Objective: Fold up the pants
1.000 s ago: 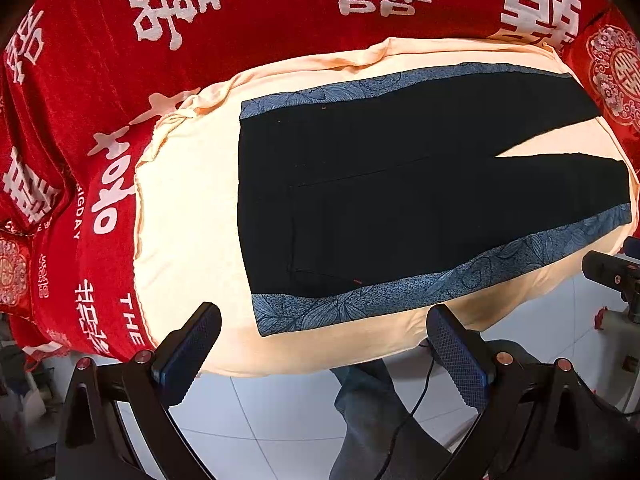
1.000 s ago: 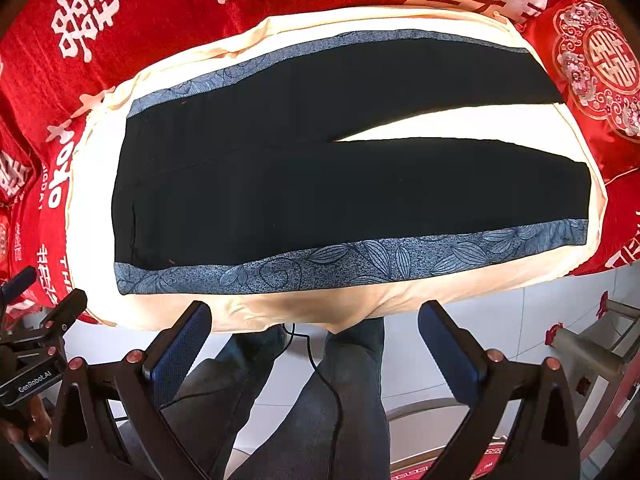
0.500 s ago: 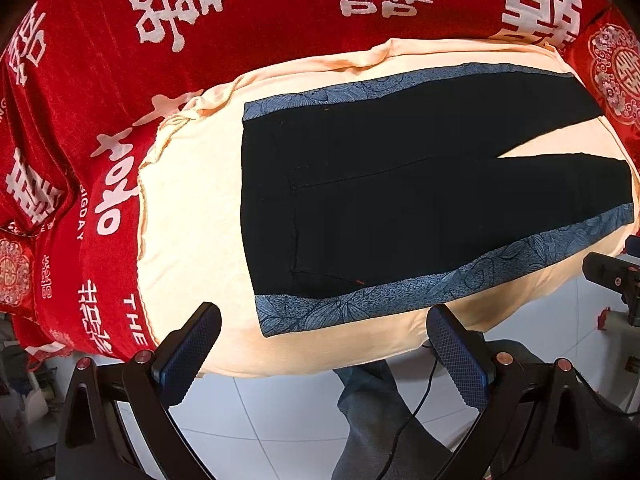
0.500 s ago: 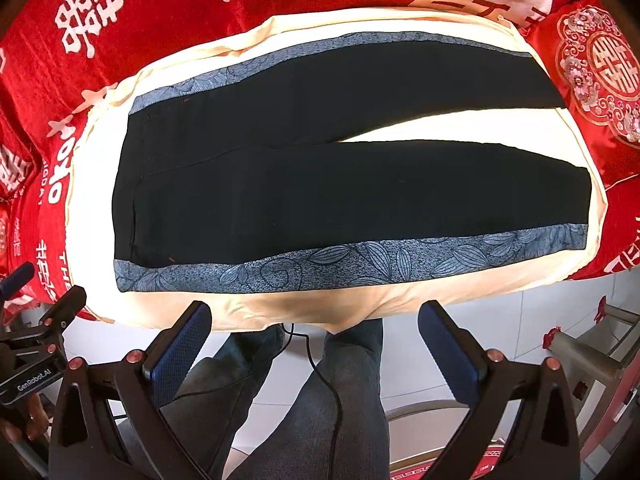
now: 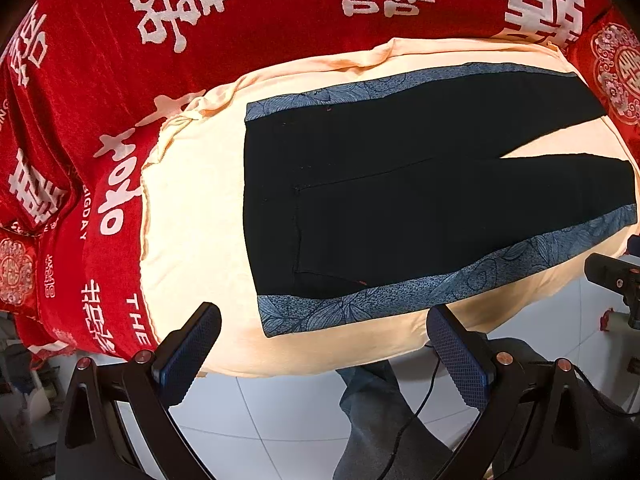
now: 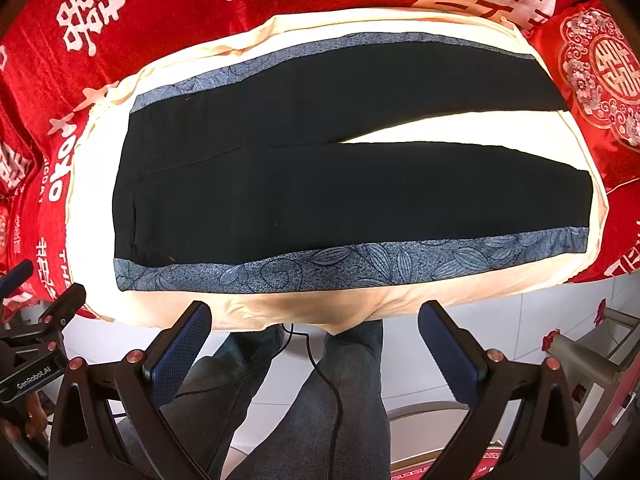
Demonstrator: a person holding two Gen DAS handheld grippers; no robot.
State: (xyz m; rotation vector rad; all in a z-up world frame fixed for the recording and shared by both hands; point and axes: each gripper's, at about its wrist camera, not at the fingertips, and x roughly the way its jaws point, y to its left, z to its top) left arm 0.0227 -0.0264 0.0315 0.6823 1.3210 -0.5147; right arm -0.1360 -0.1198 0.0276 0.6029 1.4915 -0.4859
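Nearest, the left claw [image 5: 322, 354] and right claw [image 6: 314, 350] hang released, off the bed's edge. Beyond, the black pants with blue floral side stripes [image 6: 340, 196] lie flat on a cream sheet [image 5: 192, 216]. Folding hasn't begun; next likely calls for gripping the near striped edge

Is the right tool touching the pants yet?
Apart. The right wrist view shows the open right tool hovering short of the pants, floor visible between.

Both wrist cameras look down from near the cream cushioned pad's [image 5: 192, 216] [image 6: 440, 292] front edge, left view toward its left end, sharing the pad.
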